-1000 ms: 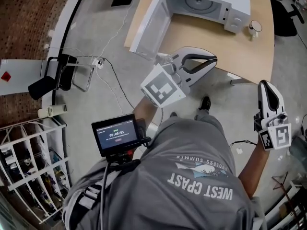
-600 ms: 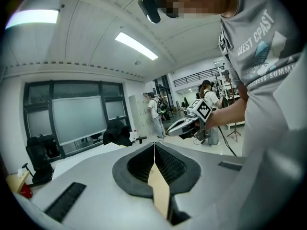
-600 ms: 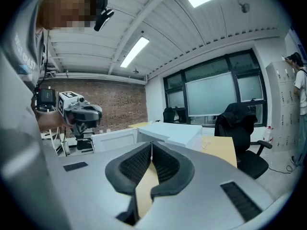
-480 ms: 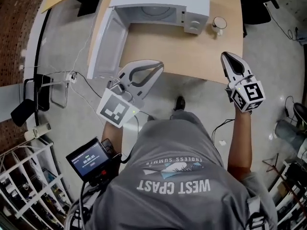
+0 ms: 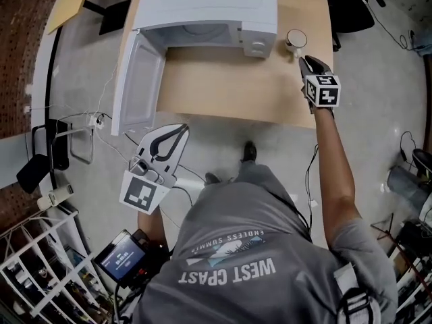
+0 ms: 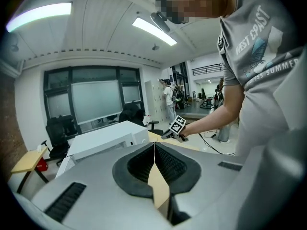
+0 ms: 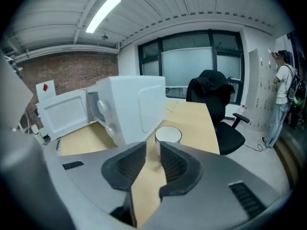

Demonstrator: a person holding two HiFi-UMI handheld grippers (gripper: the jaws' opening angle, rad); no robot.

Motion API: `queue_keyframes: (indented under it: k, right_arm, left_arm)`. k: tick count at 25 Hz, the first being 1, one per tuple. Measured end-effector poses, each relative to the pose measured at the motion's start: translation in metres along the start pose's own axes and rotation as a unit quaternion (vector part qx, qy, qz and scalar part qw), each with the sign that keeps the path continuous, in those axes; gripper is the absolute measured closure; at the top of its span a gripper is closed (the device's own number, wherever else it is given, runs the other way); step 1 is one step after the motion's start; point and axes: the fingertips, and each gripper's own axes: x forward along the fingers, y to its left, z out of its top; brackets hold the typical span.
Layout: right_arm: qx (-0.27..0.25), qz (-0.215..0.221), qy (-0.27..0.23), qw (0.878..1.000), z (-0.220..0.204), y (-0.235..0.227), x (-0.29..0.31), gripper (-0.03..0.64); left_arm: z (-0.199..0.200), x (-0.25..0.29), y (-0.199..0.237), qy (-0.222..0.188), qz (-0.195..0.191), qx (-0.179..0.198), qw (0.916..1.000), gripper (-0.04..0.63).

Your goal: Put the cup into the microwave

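Reach step: right gripper [image 7: 153, 148], jaws just parted slightly and empty, was aimed at the white cup [image 7: 168, 134]; wider opening was judged needed.

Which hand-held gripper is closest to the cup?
The right hand-held gripper: its empty jaws have just been opening, right before the cup. The left hand-held gripper hangs shut over the floor.

I'm in an open-plan office or lab. There's a brick wall [image 7: 67, 73] next to tall dark windows [image 7: 192, 63], and strip lights [image 7: 101, 13] overhead. A black swivel chair [image 7: 216, 104] sits by the far right corner of my wooden surface [image 5: 223, 86], and cables [image 5: 101, 120] trail across the bare concrete floor [image 5: 202, 147].
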Motion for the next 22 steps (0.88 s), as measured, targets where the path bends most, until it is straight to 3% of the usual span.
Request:
queue_keyframes:
  k: [2, 7, 11, 14, 16, 22]
  right_arm:
    - [0.013, -0.013, 0.031, 0.999, -0.018, -0.018, 0.027, 0.468]
    - [0.027, -0.018, 0.08, 0.996, -0.051, -0.033, 0.075, 0.468]
    - [0.007, -0.038, 0.103, 0.994, -0.06, -0.037, 0.095, 0.469]
    - [0.013, -0.065, 0.097, 0.993, -0.057, -0.045, 0.098, 0.538]
    - [0.027, -0.065, 0.086, 0.994, -0.055, -0.045, 0.095, 0.543]
    - [0.057, -0.024, 0.041, 0.997, -0.044, -0.022, 0.069, 0.548]
  left_arm:
    - [-0.008, -0.005, 0.002, 0.012, 0.011, -0.009, 0.9998, 0.574]
    - [-0.021, -0.017, 0.004, 0.033, 0.033, -0.023, 0.9986, 0.574]
    - [-0.028, -0.028, 0.002, 0.048, 0.042, -0.027, 0.9976, 0.574]
    - [-0.035, -0.035, -0.002, 0.059, 0.043, -0.029, 0.9969, 0.574]
    - [-0.038, -0.039, -0.004, 0.059, 0.044, -0.031, 0.9968, 0.574]
    - [-0.042, -0.049, -0.012, 0.047, 0.039, -0.027, 0.9978, 0.574]
